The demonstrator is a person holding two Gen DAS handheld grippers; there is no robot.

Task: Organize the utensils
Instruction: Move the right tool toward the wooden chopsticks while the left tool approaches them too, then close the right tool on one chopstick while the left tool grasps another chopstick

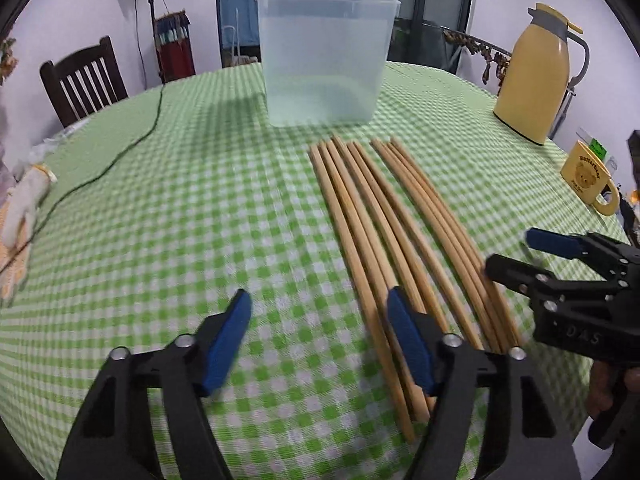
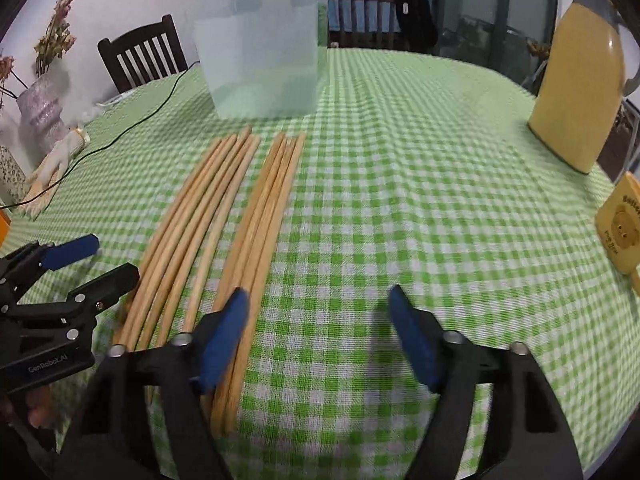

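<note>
- Left gripper (image 1: 320, 344): we hold its blue-padded jaws spread wide, with nothing between them, low over the green checked tablecloth (image 1: 180, 220).
- Right gripper (image 2: 318, 340): its jaws also stand wide apart and grip nothing; in the left wrist view we see it just to the right of our left gripper, its jaws again parted.
- Chopsticks (image 1: 384, 232): the wooden sticks lie flat on the cloth in two loose bundles, side by side. Their near ends pass under the right finger of the left gripper; seen from the right wrist, they (image 2: 224, 232) run ahead and to the left of the right gripper, passing under its left finger.
- Container (image 1: 326, 52): a translucent plastic tub stands upright ahead of both grippers, just beyond the far tips of the chopsticks.
- Thermos jug (image 1: 536, 76): yellow, upright, far ahead and to the right.
- Mug (image 1: 588, 176): yellow with a bear print, right of the left gripper, nearer than the jug.
- Black cable (image 1: 120, 152): it crosses the cloth ahead and to the left.
</note>
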